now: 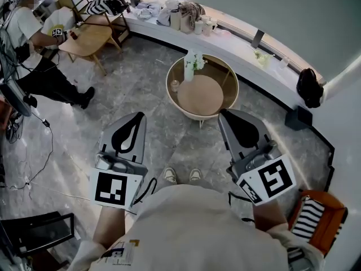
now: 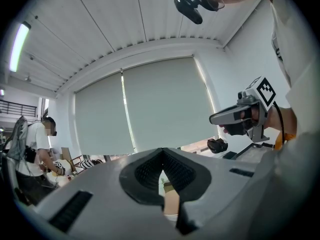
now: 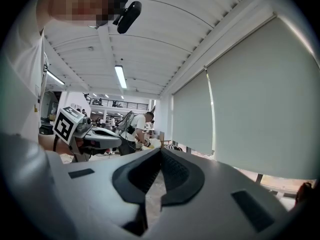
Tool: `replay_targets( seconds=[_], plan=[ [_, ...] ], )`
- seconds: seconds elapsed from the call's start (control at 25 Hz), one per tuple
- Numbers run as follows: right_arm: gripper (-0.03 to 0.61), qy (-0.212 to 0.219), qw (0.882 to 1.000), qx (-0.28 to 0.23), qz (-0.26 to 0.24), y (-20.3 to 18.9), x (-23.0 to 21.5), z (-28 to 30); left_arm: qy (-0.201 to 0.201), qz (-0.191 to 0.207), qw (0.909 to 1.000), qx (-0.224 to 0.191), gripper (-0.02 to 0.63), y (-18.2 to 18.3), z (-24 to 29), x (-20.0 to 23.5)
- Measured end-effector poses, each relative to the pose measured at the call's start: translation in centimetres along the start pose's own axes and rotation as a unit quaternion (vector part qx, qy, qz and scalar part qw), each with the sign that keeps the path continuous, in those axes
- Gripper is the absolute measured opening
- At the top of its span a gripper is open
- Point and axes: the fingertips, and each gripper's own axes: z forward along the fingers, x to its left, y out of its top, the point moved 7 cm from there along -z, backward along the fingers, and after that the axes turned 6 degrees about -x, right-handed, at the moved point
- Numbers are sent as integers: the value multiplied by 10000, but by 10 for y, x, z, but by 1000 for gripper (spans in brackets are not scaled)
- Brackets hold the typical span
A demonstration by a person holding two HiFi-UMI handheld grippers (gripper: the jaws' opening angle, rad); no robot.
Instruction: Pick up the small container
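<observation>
Both claws are up in front of me, pointing approx level toward the far side. My left claw is clenched, jaw tips meeting, nothing btwn them. My right claw is the same, clenched & empty. They sit apart, one on each side of my shoes on the grey stone floor. Ahead, btwn the two claws & farther off, is a round table w/ a raised rim. The small container, a little clear thing, stands on the table's left part, close to the rim; can't make out more detail. Just far-right of it is a white vase w/ pale flowers, at the table's far edge. Neither claw touches the table or container; both are well short of it. Far left, a person in a white top & dark trousers is at a wooden table. A long ledge curves along the far wall, w/ bags & bottles piled on its left stretch. A black bag sits far right, and a striped chair near right.
</observation>
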Motion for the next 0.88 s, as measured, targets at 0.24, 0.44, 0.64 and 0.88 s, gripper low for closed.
replay_targets(
  seconds=[0.24, 0.44, 0.64, 0.88],
  plan=[
    [6, 120, 9999, 18, 57, -7, -19, -8, 87, 33, 9999, 106, 8, -2, 12, -19],
    [6, 276, 9996, 45, 66, -13, -38, -13, 223, 35, 9996, 161, 8, -1, 25, -34],
    [6, 464, 9989, 9, 51, -18, -56, -16, 310, 73, 9993, 208, 8, 0, 39, -52],
    [6, 618, 9977, 0, 275, -30, -75, -16, 413, 89, 9985, 354, 8, -5, 50, -65]
  ],
)
